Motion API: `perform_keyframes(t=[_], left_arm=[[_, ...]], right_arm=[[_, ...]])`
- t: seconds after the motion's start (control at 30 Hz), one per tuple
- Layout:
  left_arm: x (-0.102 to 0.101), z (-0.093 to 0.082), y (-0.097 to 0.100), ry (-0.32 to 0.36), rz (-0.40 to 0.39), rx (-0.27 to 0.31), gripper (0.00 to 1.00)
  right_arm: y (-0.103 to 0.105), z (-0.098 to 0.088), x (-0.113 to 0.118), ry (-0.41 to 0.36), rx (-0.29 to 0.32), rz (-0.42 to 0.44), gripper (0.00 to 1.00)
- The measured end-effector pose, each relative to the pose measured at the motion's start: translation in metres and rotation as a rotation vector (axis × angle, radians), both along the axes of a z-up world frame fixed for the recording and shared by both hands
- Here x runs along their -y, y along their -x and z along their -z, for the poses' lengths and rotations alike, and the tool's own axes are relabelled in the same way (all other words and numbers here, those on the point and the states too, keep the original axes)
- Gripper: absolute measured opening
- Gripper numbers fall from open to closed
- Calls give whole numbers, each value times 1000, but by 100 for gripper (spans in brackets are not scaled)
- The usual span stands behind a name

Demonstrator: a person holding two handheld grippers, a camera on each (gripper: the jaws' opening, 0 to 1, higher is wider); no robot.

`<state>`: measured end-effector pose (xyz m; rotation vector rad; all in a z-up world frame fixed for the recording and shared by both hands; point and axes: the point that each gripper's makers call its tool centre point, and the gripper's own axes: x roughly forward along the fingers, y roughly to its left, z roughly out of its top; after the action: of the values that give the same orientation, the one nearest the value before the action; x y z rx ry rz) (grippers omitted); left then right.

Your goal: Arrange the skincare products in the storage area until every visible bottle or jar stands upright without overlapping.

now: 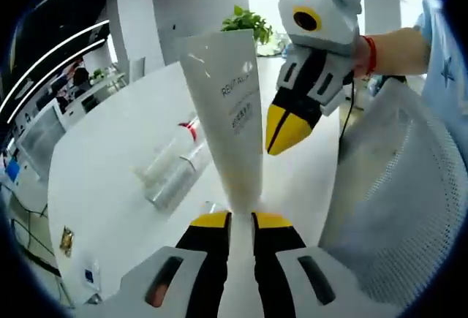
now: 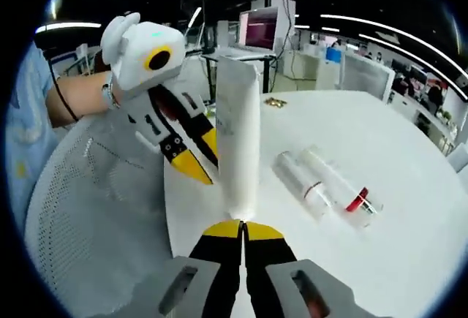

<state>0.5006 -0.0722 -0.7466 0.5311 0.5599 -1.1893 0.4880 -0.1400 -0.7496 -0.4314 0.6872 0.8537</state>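
On the left of the left gripper view, the white table [image 1: 110, 186] carries a pair of clear bottles [image 1: 172, 172] lying on their sides, pressed together, one with a red band at its neck. Neither stands, so that part of the job is not yet done.

Next to them, near the middle, the white tube [image 1: 227, 113] rises with its narrow end down and its broad end up. The left gripper [image 1: 241, 219] has its yellow-tipped jaws closed in on that narrow end and seems to be grasping it. I cannot tell whether the tube's foot rests on the table or is only held.

Just to the right of the tube is the right gripper [image 1: 281, 139], its jaw tips pressed together on nothing and close beside the tube. A person's hand [image 1: 387, 47] holds it. A white mesh chair back [image 1: 395, 208] is at the far right.

In the right gripper view, the chair back [image 2: 88, 208] comes first, then the left gripper [image 2: 196, 163] against the tube [image 2: 240, 135]. The right gripper [image 2: 241, 229] is below, its jaws clenched. The bottles [image 2: 325, 179] lie flat further right.

In my judgement the task is at an early stage. One tube is being stood up and not yet let go. The two bottles are left to raise and set apart.
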Motion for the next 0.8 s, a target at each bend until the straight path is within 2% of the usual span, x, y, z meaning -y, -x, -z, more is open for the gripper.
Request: perform_keyframes(t=[0.03, 0.13, 0.2, 0.23, 0.37, 0.5, 0.57, 0.67, 0.8], left_arm=[[0, 0, 0, -3, -1, 4, 13], [1, 2, 0, -9, 1, 3, 12], [3, 2, 0, -11, 2, 11, 11], [5, 1, -2, -6, 0, 23, 11], [11, -5, -6, 31, -6, 43, 10], [12, -4, -7, 26, -2, 52, 9], [13, -4, -7, 18, -2, 71, 9], [15, -5, -10, 21, 0, 92, 9], [14, -8, -10, 46, -6, 61, 15]], right_arm=[[-1, 1, 1, 16, 18, -6, 0], [2, -2, -10, -80, -23, 6, 0], [0, -8, -13, -99, 0, 3, 12], [0, -10, -14, -108, 1, 4, 15], [-4, -18, -20, -141, 15, 17, 9], [-7, -23, -28, -149, 35, 13, 10], [-10, -21, -25, -120, 57, 16, 9], [-12, -20, -23, -123, 51, 25, 10], [-12, -22, -18, -132, 50, 24, 11]])
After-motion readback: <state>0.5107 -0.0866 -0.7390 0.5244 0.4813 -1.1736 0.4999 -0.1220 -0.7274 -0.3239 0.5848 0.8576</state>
